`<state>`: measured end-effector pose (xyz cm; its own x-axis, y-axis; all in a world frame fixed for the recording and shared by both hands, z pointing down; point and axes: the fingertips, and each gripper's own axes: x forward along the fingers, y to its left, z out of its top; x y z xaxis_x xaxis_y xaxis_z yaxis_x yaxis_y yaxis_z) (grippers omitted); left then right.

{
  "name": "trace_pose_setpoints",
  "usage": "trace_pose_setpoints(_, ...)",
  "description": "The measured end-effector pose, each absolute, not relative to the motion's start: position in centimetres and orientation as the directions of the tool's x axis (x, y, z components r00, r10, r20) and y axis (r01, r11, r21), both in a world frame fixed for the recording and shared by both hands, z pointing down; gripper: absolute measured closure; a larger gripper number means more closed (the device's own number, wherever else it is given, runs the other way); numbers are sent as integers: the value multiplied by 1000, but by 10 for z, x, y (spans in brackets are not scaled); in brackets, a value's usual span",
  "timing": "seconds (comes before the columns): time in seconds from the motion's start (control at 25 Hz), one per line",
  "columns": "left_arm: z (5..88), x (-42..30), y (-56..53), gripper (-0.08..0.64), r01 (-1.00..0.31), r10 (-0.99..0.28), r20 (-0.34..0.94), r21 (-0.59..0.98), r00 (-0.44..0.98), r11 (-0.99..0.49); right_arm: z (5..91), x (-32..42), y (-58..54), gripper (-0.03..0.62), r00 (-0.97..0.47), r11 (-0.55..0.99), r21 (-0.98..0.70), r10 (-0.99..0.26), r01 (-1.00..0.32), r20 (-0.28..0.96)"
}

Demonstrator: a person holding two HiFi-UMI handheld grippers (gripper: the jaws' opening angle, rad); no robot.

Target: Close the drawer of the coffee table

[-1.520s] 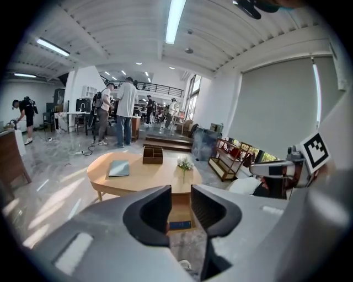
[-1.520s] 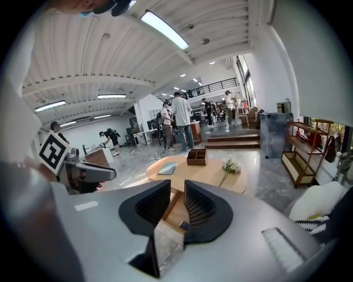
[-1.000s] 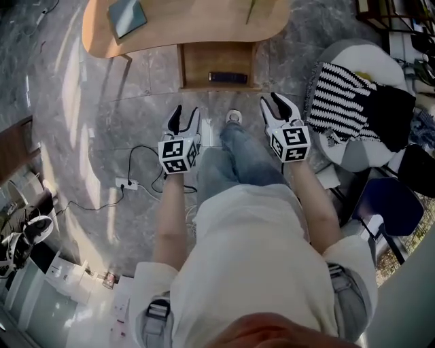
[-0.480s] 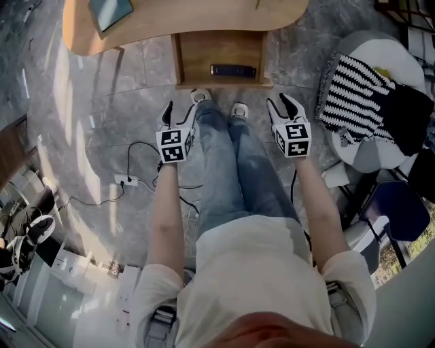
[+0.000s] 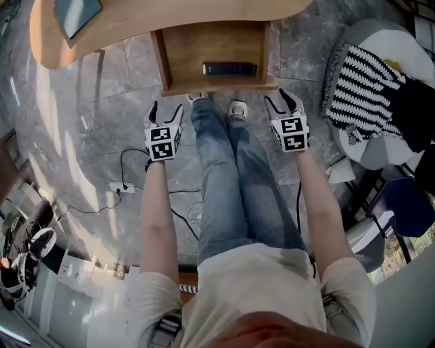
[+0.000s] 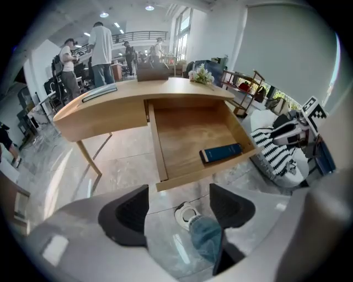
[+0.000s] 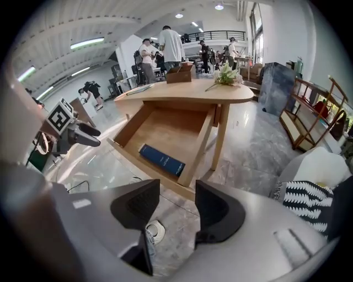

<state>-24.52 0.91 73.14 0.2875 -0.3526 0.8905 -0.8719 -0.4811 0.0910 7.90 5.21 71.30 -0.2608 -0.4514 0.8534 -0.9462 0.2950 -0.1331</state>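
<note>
The drawer (image 5: 216, 84) of the coffee table (image 5: 170, 17) stands pulled far out towards me, its front panel just ahead of my shoes. A dark blue book (image 5: 229, 68) lies flat inside near the front and sits below the rim, so I judge it will not catch when the drawer goes in.

The left gripper (image 5: 166, 109) and the right gripper (image 5: 281, 102) hang just short of the front panel, one near each of its corners, and neither touches it. The jaws of both have just been opening and now stand wide. Nothing is between them except the marble floor (image 5: 102, 136) beyond.

To do this well, I would set one gripper against each end of the front panel, low and square to it. I would then push both at the same pace, so the drawer runs straight and does not skew on its runners.

My forearms reach forward and down on either side of my legs, roughly parallel. Both grippers point steeply down at the floor before the drawer.
</note>
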Motion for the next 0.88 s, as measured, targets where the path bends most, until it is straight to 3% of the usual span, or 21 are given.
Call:
trace_pose_setpoints(0.52, 804, -240, -7, 176, -811, -288, 918, 58, 273, -583, 786, 100, 50, 332, -198, 360, -51, -386, -932, 901)
trace_pose_setpoints(0.88, 817, -225, -19, 176, -782, -280, 911, 69, 302, -620, 802, 95, 44, 359, -201, 395, -44, -367, -918, 908)
